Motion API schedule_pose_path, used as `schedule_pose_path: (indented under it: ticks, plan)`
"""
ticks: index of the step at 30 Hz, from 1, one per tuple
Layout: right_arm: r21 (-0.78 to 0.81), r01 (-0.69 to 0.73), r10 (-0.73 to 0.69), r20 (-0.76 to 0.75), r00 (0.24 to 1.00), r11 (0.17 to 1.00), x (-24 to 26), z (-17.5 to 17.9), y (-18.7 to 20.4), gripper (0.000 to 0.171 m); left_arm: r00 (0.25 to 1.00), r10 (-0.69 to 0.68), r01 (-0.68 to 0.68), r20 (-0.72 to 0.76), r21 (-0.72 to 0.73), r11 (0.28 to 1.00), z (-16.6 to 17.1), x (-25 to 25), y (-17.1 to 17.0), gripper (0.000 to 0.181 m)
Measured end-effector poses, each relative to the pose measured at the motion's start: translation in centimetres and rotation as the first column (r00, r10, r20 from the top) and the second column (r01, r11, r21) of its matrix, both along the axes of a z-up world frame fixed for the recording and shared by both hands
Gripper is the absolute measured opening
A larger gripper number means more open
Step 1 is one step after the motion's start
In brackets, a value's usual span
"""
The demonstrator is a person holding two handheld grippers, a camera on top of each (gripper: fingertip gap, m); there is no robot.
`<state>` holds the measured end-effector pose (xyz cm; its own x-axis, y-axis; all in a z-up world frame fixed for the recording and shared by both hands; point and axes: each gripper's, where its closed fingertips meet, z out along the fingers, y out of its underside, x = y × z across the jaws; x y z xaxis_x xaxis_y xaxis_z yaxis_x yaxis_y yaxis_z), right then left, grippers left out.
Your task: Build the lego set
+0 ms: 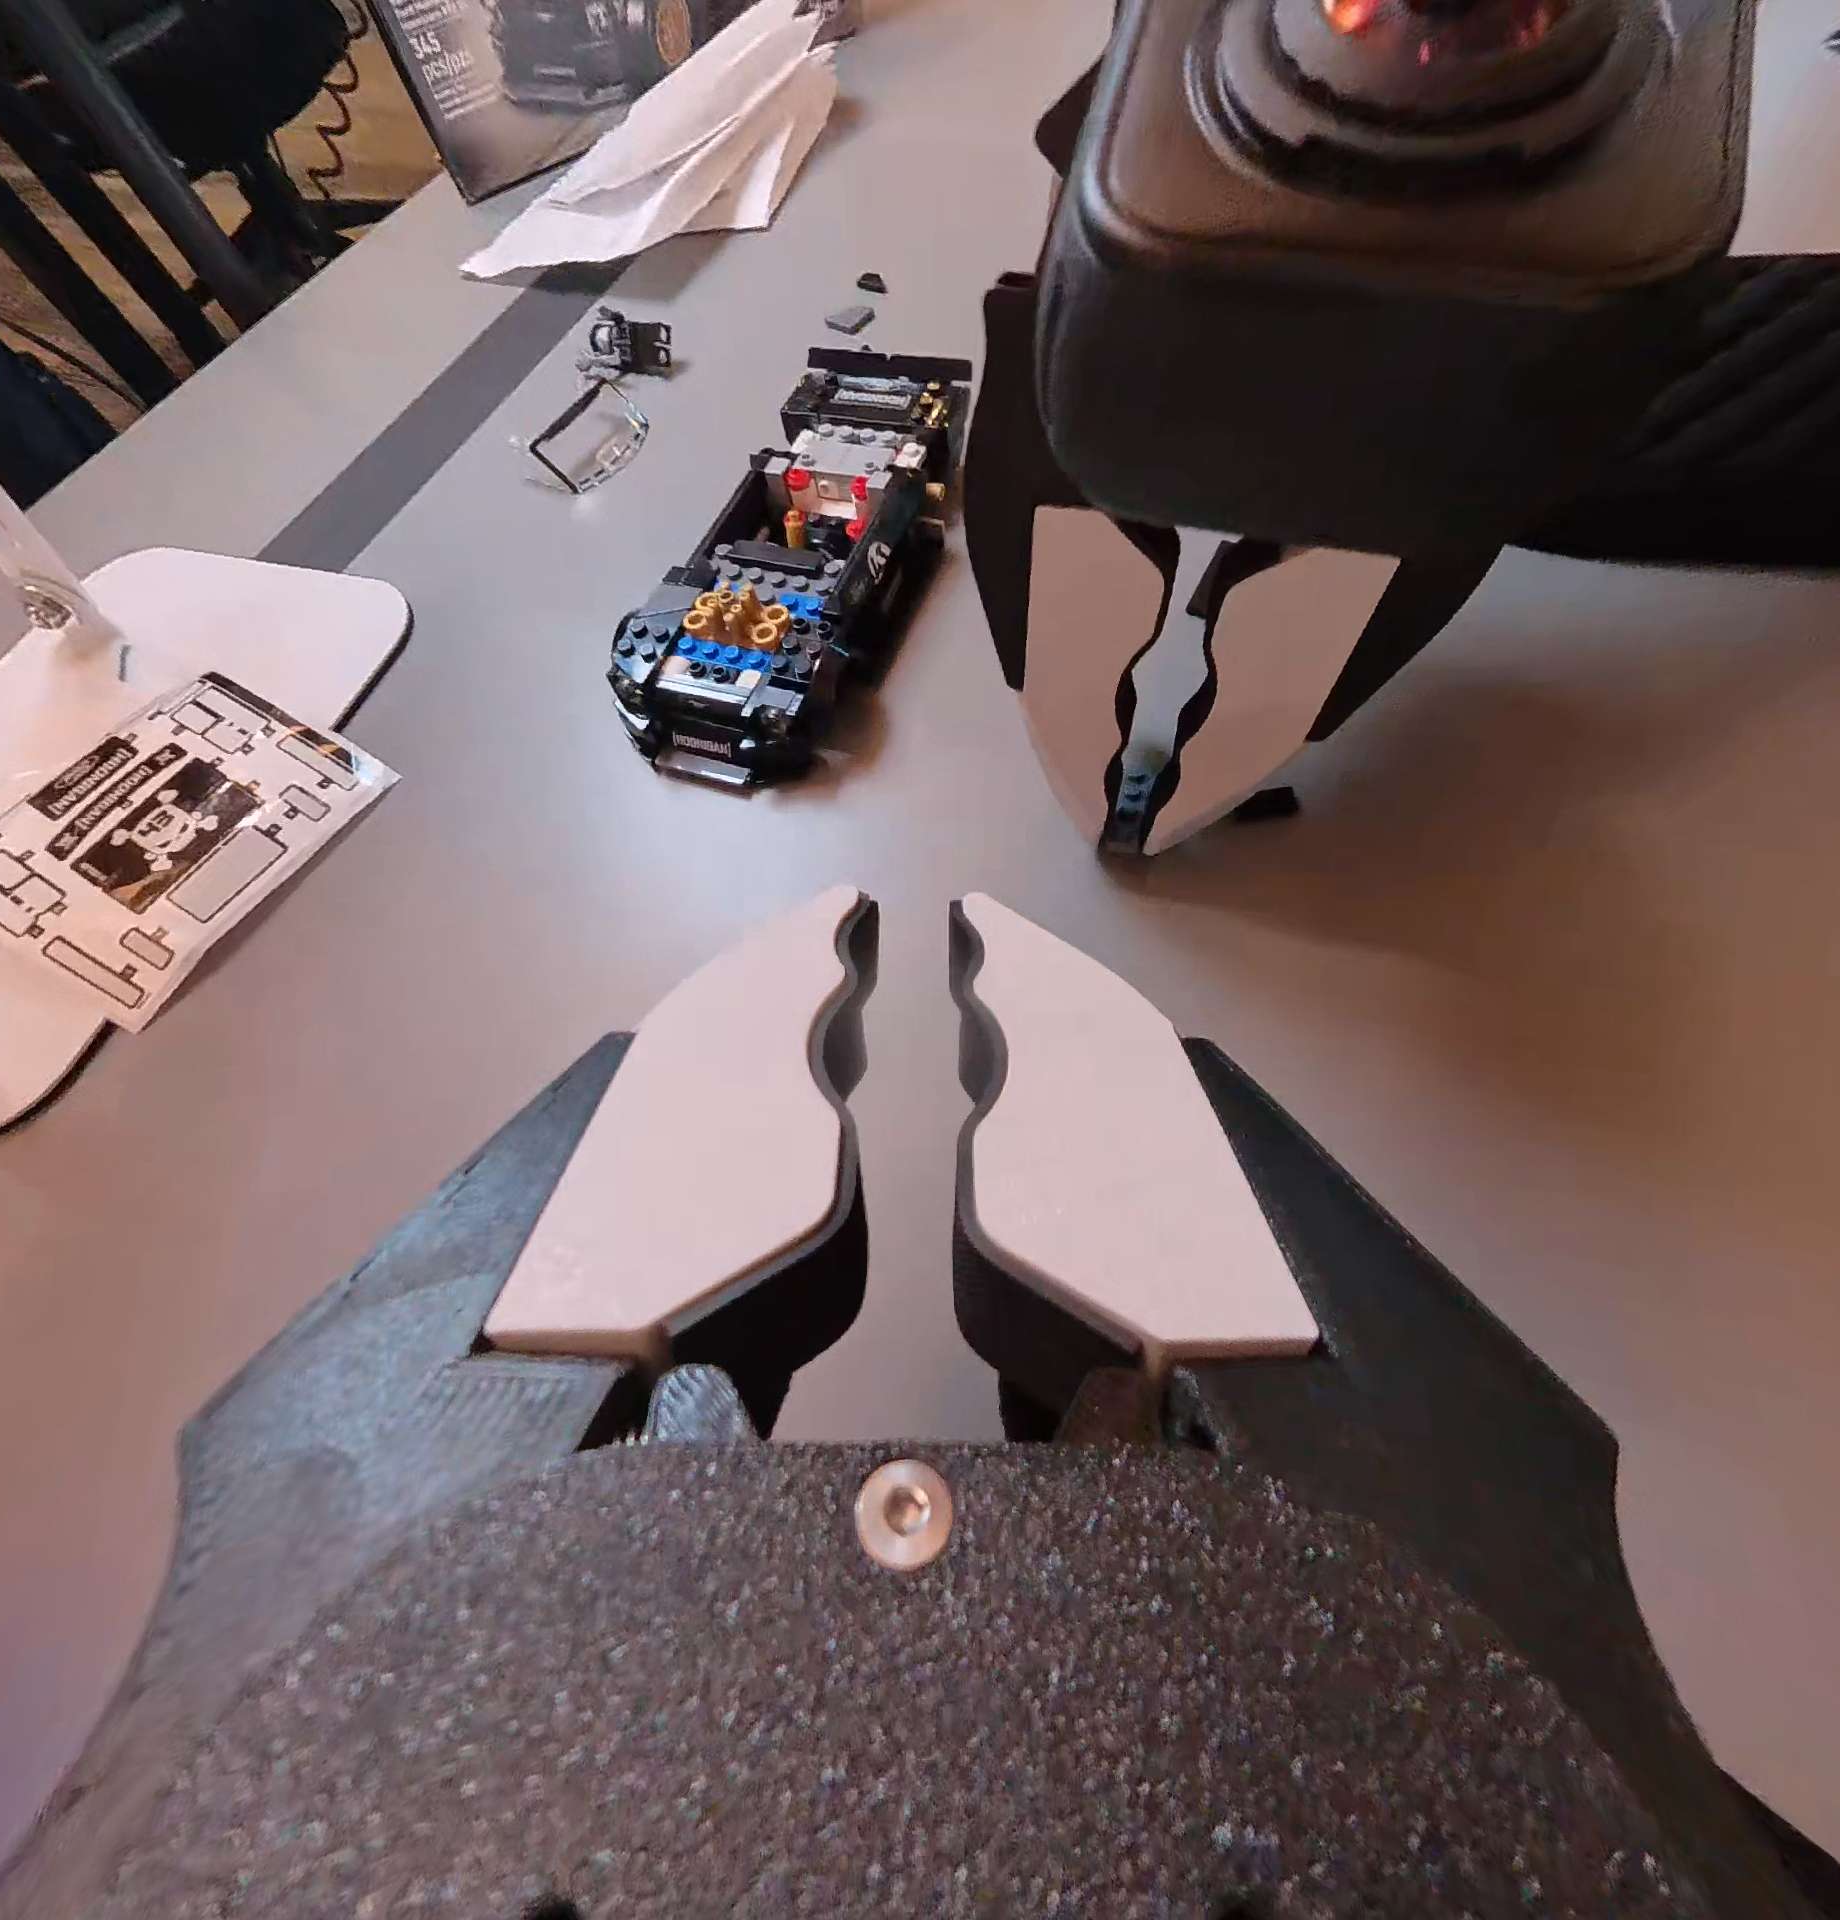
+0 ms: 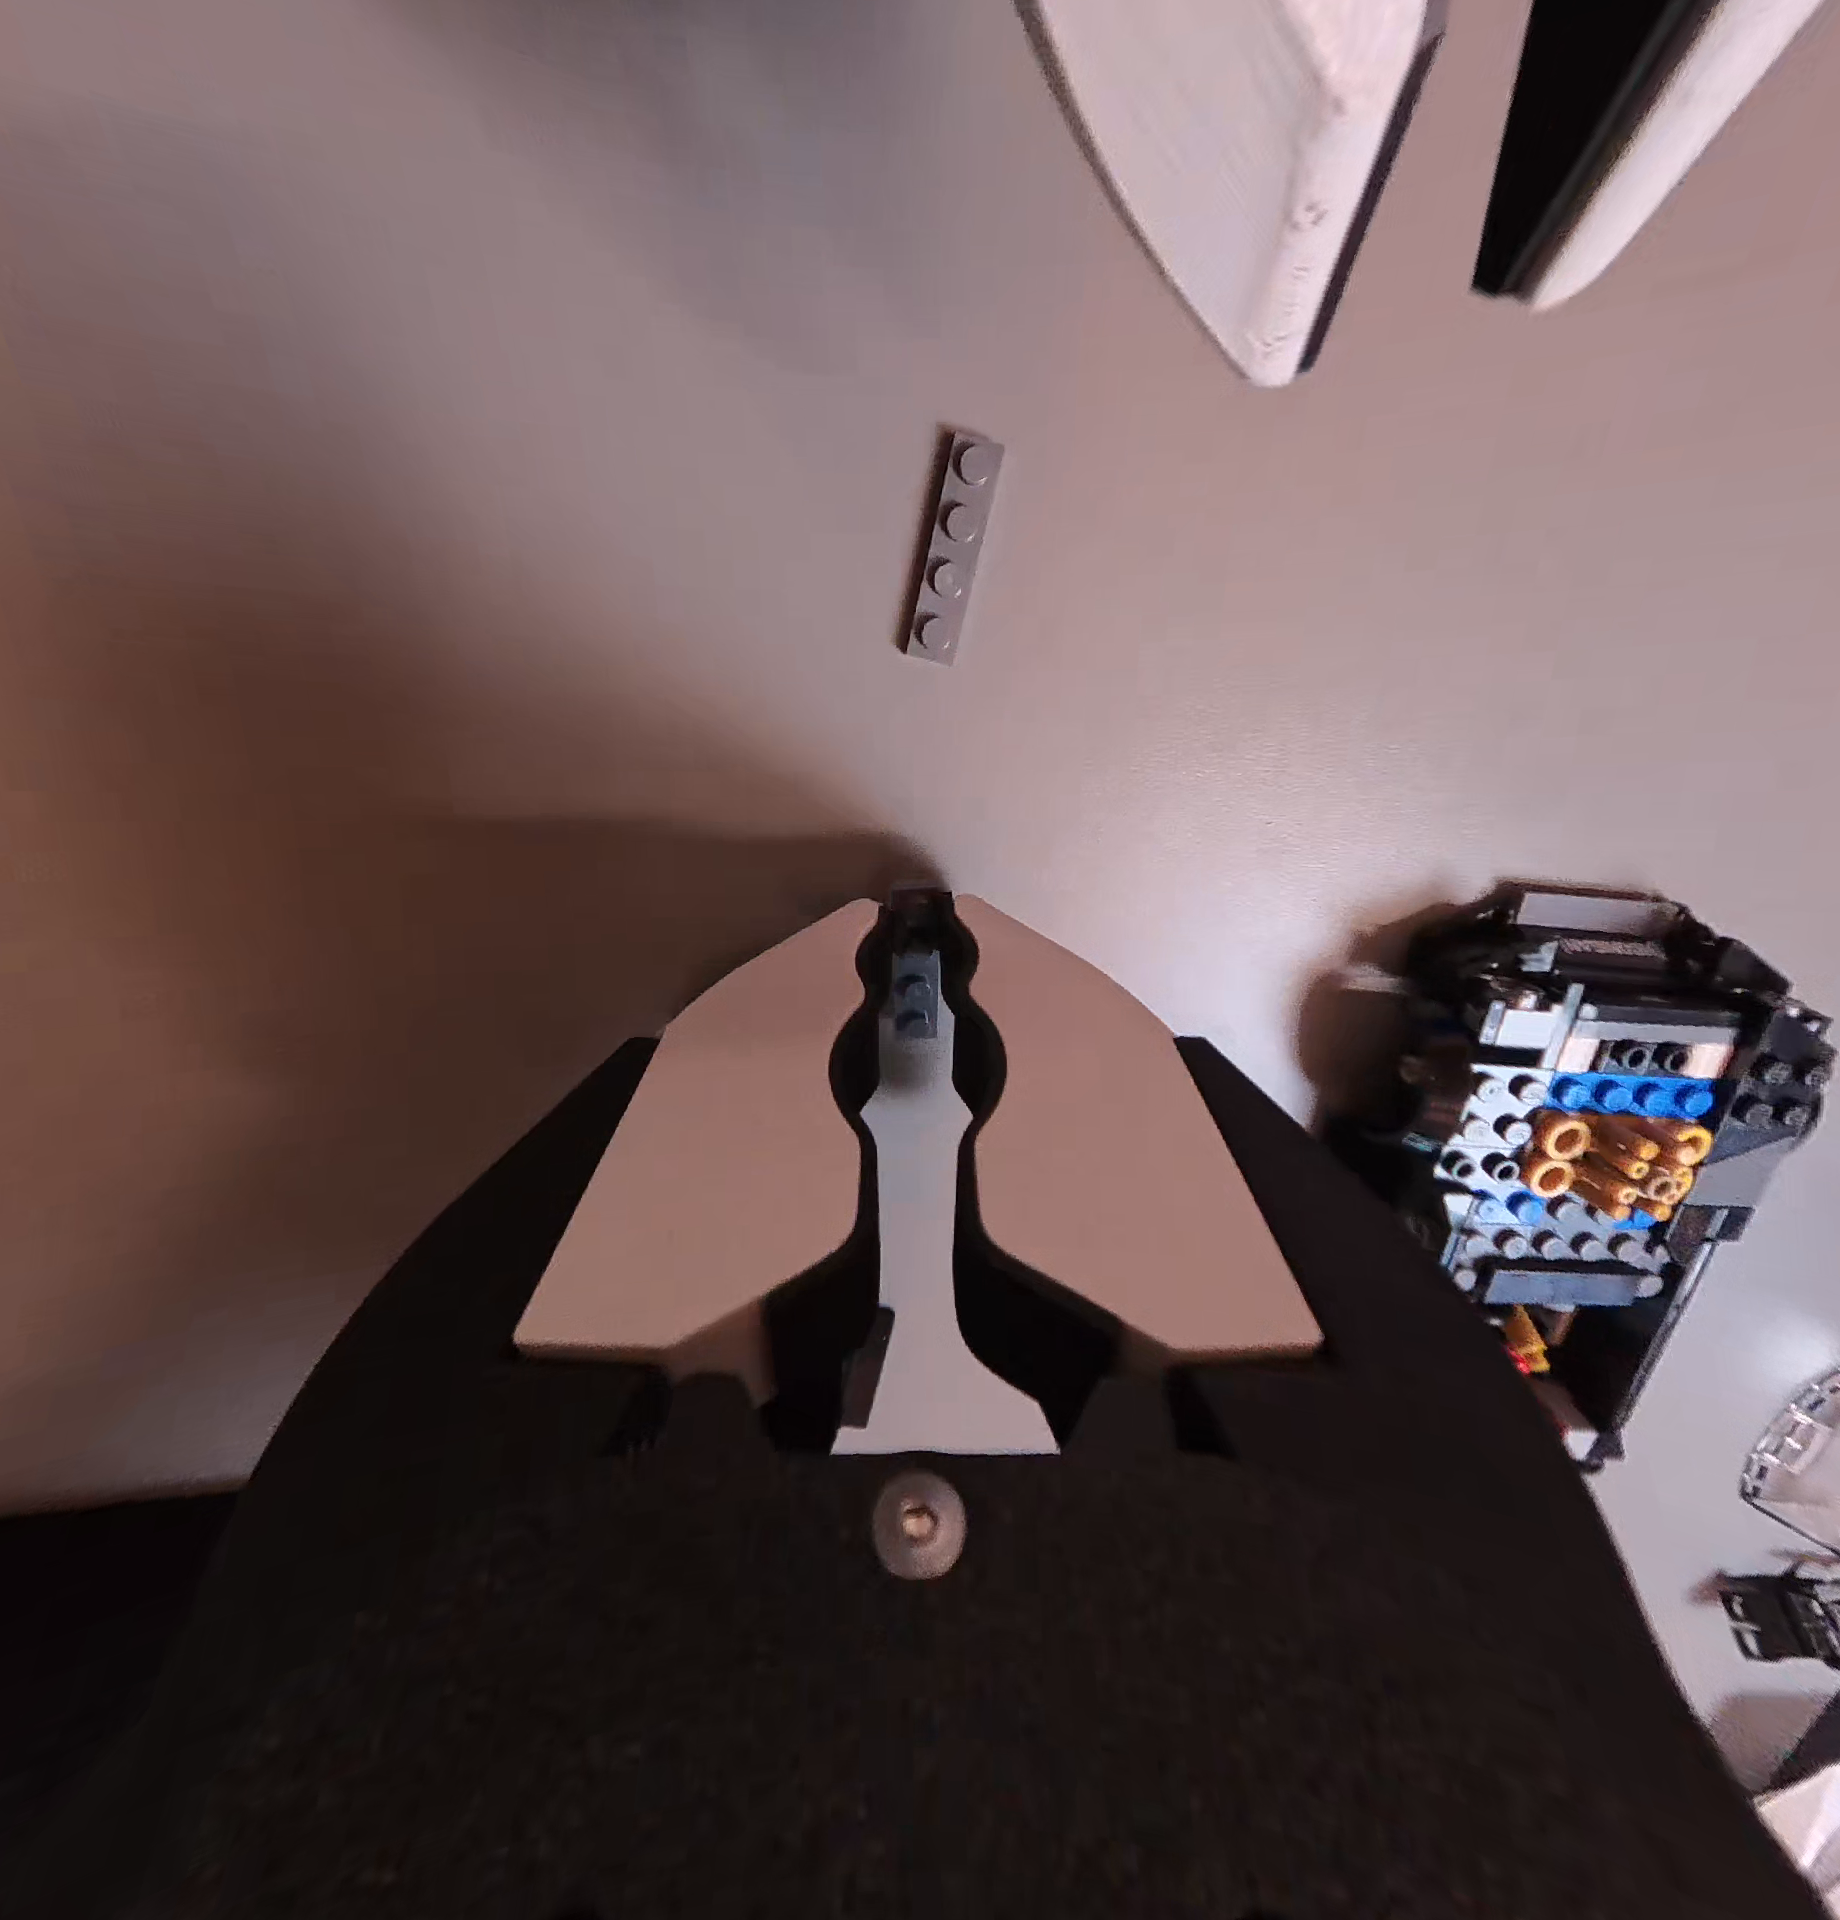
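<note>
A partly built black Lego car (image 1: 781, 582) with blue bricks and gold pipes stands on the grey table (image 1: 480, 935); it also shows at the right of the right wrist view (image 2: 1622, 1122). My right gripper (image 2: 916, 914) points down at the table and is shut on a narrow dark grey studded plate (image 2: 914, 997), gripped at the fingertips. The left wrist view shows the same grasp (image 1: 1129, 821). A second grey plate (image 2: 952, 545) lies flat on the table beyond it. My left gripper (image 1: 914, 909) hovers over bare table, slightly open and empty; its fingers (image 2: 1280, 260) show top right.
A sticker sheet (image 1: 137, 831) lies on a white stand base (image 1: 272, 623) at the left. A clear windscreen piece (image 1: 589, 442), small black parts (image 1: 630, 343) and small dark pieces (image 1: 854, 317) lie behind the car. White paper (image 1: 687, 156) and a box (image 1: 542, 62) are farther back. Some 10 centimeters of space lies between my two pairs of fingers. My right gripper's tips are some 25 centimeters from the clear windscreen piece (image 1: 589, 442).
</note>
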<state>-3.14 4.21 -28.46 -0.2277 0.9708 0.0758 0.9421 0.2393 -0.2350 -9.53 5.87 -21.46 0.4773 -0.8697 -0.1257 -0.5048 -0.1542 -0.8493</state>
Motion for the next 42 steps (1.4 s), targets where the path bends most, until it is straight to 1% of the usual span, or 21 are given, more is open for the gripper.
schedule_pose_path:
  ticks: [4, 7, 10, 13, 15, 17, 19, 22, 24, 26, 29, 32, 35, 37, 39, 41, 42]
  plan:
    - [-0.036, 0.008, -0.009, -0.01, 1.0, 0.999, -0.2, 0.0, 0.0, 0.012, 1.0, -0.025, 0.025, 0.004, -0.03, 0.999, -0.5, 0.4, -0.4, 0.013]
    - [-0.048, 0.016, -0.018, -0.027, 0.999, 0.999, -0.1, 0.1, 0.1, 0.017, 0.999, -0.027, 0.027, -0.016, -0.031, 0.999, -1.0, 0.4, -0.4, 0.014]
    - [-0.05, 0.057, -0.061, -0.094, 0.994, 0.997, 0.4, 1.7, 0.3, 0.017, 0.999, -0.039, 0.038, -0.002, -0.054, 0.998, -1.3, 0.8, -0.7, 0.014]
    - [-0.115, 0.183, -0.2, -0.166, 0.965, 0.976, 1.7, 3.3, -0.7, 0.016, 0.999, -0.047, 0.046, -0.022, -0.057, 0.997, -1.7, 1.0, -0.8, 0.015]
    - [-0.155, 0.293, -0.318, -0.177, 0.932, 0.944, 2.8, 2.8, -1.8, 0.018, 0.998, -0.058, 0.056, -0.032, -0.059, 0.997, -1.9, 1.3, -1.0, 0.015]
    - [-0.196, 0.406, -0.442, -0.209, 0.872, 0.893, 3.1, 2.0, -2.6, 0.021, 0.997, -0.067, 0.064, -0.037, -0.062, 0.996, -2.0, 1.5, -1.0, 0.015]
    - [-0.229, 0.488, -0.534, -0.23, 0.814, 0.842, 3.1, 1.7, -3.1, 0.021, 0.997, -0.072, 0.07, -0.037, -0.069, 0.995, -2.2, 1.6, -1.1, 0.015]
    - [-0.219, 0.548, -0.588, -0.226, 0.777, 0.808, 3.1, 1.2, -3.2, 0.021, 0.996, -0.08, 0.077, -0.036, -0.079, 0.994, -2.5, 1.8, -1.3, 0.015]
    - [-0.235, 0.556, -0.6, -0.207, 0.773, 0.797, 2.8, 0.8, -3.4, 0.02, 0.996, -0.082, 0.078, -0.04, -0.076, 0.994, -2.5, 1.8, -1.4, 0.015]
    - [-0.218, 0.562, -0.599, -0.184, 0.779, 0.798, 2.8, 0.4, -3.3, 0.019, 0.996, -0.078, 0.075, -0.04, -0.071, 0.995, -2.4, 1.8, -1.4, 0.015]
    - [-0.199, 0.567, -0.598, -0.177, 0.781, 0.799, 2.6, 0.2, -2.9, 0.011, 0.997, -0.073, 0.071, -0.038, -0.065, 0.995, -2.3, 1.6, -1.4, 0.014]
    - [-0.182, 0.521, -0.548, -0.165, 0.82, 0.834, 2.5, 0.2, -2.9, 0.008, 0.996, -0.074, 0.071, -0.044, -0.064, 0.995, -2.3, 1.6, -1.4, 0.014]
    - [-0.148, 0.414, -0.436, -0.187, 0.88, 0.898, 2.3, 0.5, -2.5, 0.008, 0.996, -0.076, 0.073, -0.046, -0.061, 0.995, -2.3, 1.6, -1.4, 0.014]
    - [-0.143, 0.324, -0.35, -0.239, 0.906, 0.935, 1.7, 1.8, -1.9, 0.008, 0.996, -0.075, 0.072, -0.044, -0.06, 0.996, -2.3, 1.6, -1.4, 0.014]
    - [-0.098, 0.22, -0.239, -0.276, 0.931, 0.971, 1.1, 2.9, -1.0, 0.008, 0.996, -0.073, 0.07, -0.041, -0.065, 0.995, -2.3, 1.6, -1.4, 0.014]
    - [-0.055, 0.102, -0.113, -0.261, 0.959, 0.993, 0.9, 2.9, -0.4, 0.008, 0.997, -0.071, 0.068, -0.039, -0.07, 0.995, -2.4, 1.6, -1.3, 0.013]
    - [-0.054, 0.067, -0.079, -0.251, 0.965, 0.996, 0.8, 2.7, -0.3, 0.008, 0.997, -0.07, 0.067, -0.039, -0.073, 0.995, -2.5, 1.5, -1.3, 0.013]
